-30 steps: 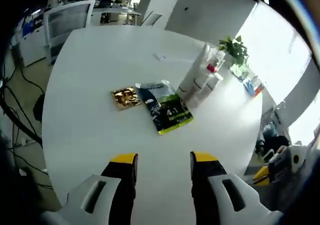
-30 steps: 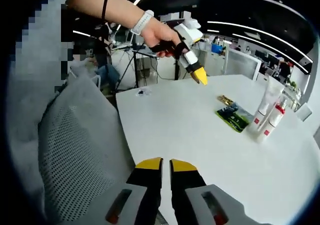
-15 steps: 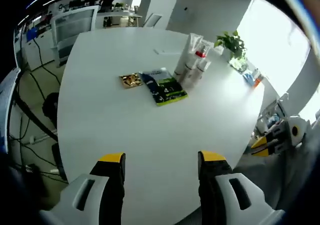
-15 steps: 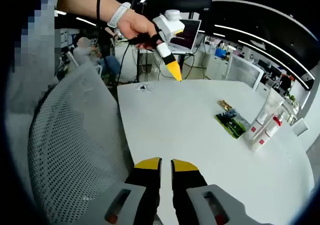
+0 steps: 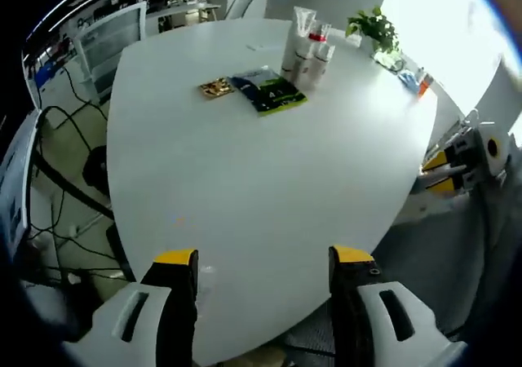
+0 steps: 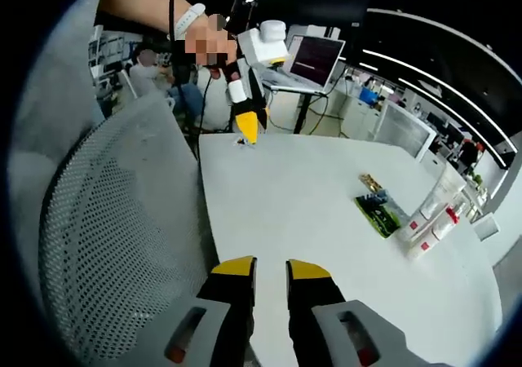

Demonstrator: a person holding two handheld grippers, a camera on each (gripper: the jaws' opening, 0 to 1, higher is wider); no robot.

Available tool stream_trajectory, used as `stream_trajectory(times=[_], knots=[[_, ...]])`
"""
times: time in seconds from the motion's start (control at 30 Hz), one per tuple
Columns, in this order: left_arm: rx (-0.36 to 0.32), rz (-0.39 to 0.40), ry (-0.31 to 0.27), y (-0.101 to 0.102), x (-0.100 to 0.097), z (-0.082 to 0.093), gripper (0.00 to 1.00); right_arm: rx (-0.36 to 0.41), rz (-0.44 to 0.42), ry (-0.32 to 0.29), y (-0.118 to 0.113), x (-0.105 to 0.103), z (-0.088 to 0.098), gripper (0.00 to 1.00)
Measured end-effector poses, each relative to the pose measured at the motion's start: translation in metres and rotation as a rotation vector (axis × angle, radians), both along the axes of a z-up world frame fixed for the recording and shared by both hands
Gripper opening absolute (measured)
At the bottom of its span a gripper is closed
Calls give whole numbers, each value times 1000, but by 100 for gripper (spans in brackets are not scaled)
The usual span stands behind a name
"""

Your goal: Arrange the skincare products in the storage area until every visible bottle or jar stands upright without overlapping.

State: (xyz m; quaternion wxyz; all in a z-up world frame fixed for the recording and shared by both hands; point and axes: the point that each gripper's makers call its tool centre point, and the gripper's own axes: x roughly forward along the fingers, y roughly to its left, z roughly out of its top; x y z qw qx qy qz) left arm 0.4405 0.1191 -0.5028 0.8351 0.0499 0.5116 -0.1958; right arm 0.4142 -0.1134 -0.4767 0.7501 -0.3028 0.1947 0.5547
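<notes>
White table (image 5: 269, 179) spreads below our left gripper (image 5: 265, 261), whose yellow-tipped fingers (image 5: 176, 258) stand wide apart over the near edge and hold nothing. At the far side we see the tubes (image 5: 303, 47) standing upright in a tight cluster, a green sachet (image 5: 269, 91) lying flat just beside them, and a gold packet (image 5: 215, 88) next to that. A plant (image 5: 371, 28) sits beyond the tubes.

From our right gripper (image 6: 263, 267), its fingers (image 6: 232, 267) are nearly together with a narrow gap, gripping nothing, hanging over the table edge by a mesh chair (image 6: 114, 253). Our left gripper appears there too, raised above the table and pointing down. The tubes stand well apart from both grippers.
</notes>
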Motion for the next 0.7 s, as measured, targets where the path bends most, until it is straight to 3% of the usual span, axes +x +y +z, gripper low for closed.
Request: stream_trajectory(times=[0.1, 0.27, 0.37, 0.47, 0.7], knots=[[72, -42, 33, 9, -10, -7, 66, 7, -5, -3, 0, 1, 1, 9], [100, -54, 61, 18, -20, -15, 68, 10, 0, -19, 0, 1, 3, 10], [111, -29, 57, 31, -22, -20, 69, 26, 1, -29, 1, 2, 7, 10], [95, 58, 81, 47, -29, -30, 70, 38, 2, -34, 2, 2, 9, 13], [111, 67, 142, 60, -49, -45, 73, 75, 1, -34, 5, 3, 15, 21]])
